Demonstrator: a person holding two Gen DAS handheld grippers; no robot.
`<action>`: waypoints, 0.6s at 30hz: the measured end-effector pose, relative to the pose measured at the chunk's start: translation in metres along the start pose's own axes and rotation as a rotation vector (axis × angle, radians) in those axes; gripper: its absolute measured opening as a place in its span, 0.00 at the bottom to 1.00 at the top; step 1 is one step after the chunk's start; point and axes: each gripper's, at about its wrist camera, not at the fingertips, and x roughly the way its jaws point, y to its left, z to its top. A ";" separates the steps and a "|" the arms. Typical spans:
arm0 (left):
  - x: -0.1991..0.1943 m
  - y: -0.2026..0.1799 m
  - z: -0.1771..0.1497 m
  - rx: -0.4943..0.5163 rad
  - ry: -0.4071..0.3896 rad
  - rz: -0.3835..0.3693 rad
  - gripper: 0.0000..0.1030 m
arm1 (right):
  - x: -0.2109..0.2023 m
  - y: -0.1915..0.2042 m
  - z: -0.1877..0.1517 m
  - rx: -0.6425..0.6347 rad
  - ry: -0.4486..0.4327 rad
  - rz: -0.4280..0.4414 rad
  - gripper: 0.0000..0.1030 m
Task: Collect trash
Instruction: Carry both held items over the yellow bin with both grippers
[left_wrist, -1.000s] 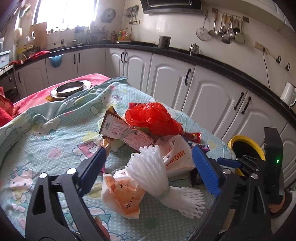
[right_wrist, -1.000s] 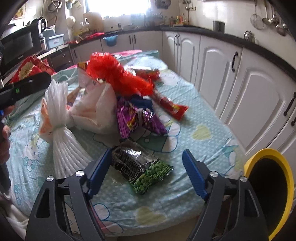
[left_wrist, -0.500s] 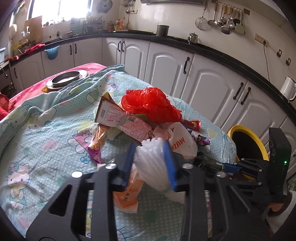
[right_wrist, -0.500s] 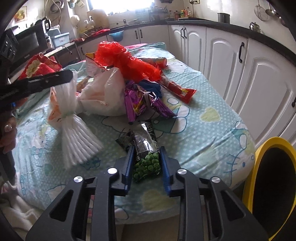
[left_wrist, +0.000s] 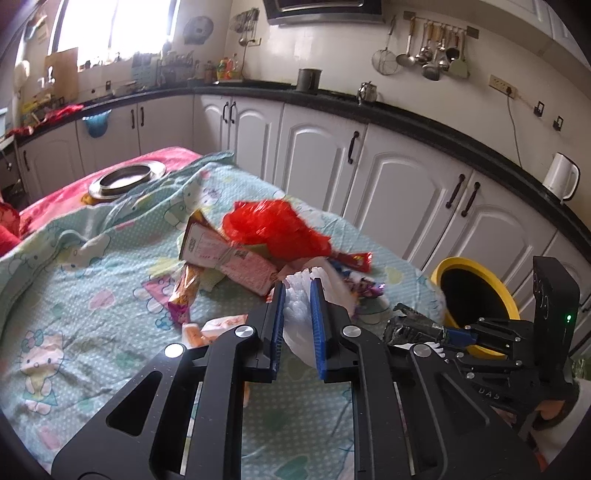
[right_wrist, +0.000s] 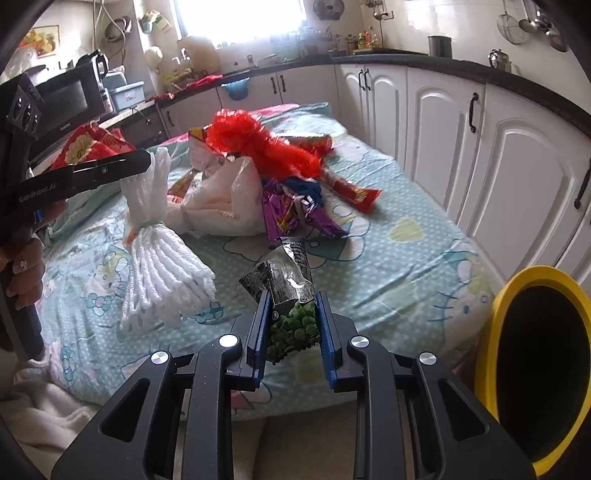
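Observation:
A pile of trash lies on the cartoon-print cloth (left_wrist: 66, 288). My left gripper (left_wrist: 297, 291) is shut on the white foam fruit net (left_wrist: 297, 310), which the right wrist view shows lifted at its top end, the foam net (right_wrist: 159, 258) hanging down to the cloth. My right gripper (right_wrist: 291, 306) is shut on a black and green pea snack bag (right_wrist: 291, 295), raised off the cloth. The yellow-rimmed bin (right_wrist: 532, 369) stands at the right, beside the table; in the left wrist view the bin (left_wrist: 476, 291) is beyond the right gripper.
Left on the cloth are a red plastic bag (left_wrist: 273, 229), a white plastic bag (right_wrist: 225, 199), purple wrappers (right_wrist: 295, 218), a red snack wrapper (right_wrist: 354, 192) and a pink paper pack (left_wrist: 236, 262). A metal plate (left_wrist: 125, 177) sits at the far end. White cabinets (left_wrist: 399, 192) line the right.
Both grippers went from open to shut: the left closed on the foam net, the right on the pea bag. Both items have since been lifted slightly off the cloth.

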 end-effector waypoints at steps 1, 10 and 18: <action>-0.001 -0.004 0.001 0.004 -0.005 -0.001 0.09 | -0.005 -0.002 0.000 0.007 -0.011 -0.006 0.22; 0.000 -0.042 0.016 0.076 -0.043 -0.035 0.09 | -0.046 -0.031 -0.002 0.083 -0.083 -0.094 0.22; 0.016 -0.080 0.025 0.135 -0.048 -0.068 0.09 | -0.078 -0.070 -0.011 0.188 -0.131 -0.183 0.22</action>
